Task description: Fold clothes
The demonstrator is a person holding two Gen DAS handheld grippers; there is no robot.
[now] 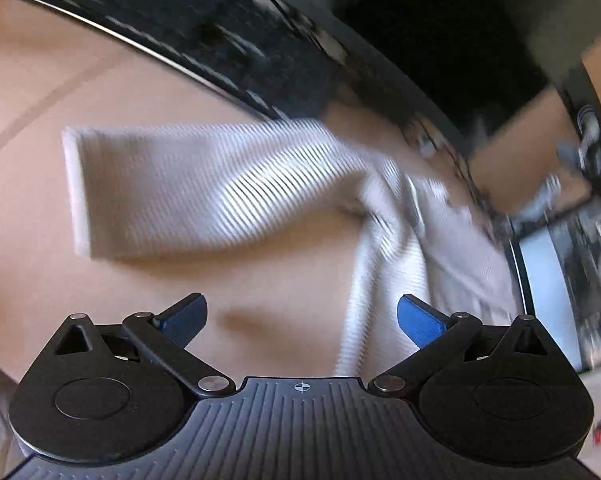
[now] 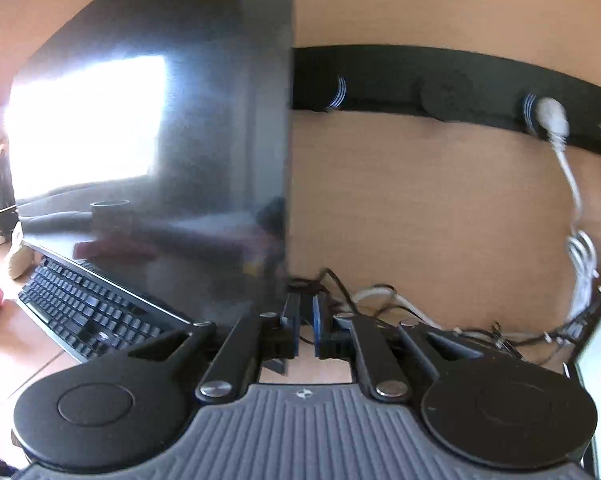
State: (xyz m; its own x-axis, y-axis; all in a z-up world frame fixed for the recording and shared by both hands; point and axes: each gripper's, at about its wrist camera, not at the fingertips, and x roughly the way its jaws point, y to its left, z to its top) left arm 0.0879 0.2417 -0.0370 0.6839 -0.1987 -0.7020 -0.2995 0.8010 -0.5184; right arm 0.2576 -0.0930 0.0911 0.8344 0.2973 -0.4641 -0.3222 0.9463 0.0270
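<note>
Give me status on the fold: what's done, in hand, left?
Done: nothing visibly folded; the garment lies on the desk with a sleeve stretched out and its body bunched. In hand: nothing. The left gripper is open above it; the right gripper is shut and empty, facing the monitor. Left: the whole fold, as far as the blur shows.

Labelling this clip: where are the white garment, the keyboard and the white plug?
white garment (image 1: 204,188): left wrist view, sleeve middle.
keyboard (image 2: 84,312): right wrist view, key field.
white plug (image 2: 553,117): right wrist view, plug body.

Pale ribbed knit garment spread on the wooden table, one sleeve stretched flat leftward.
</note>
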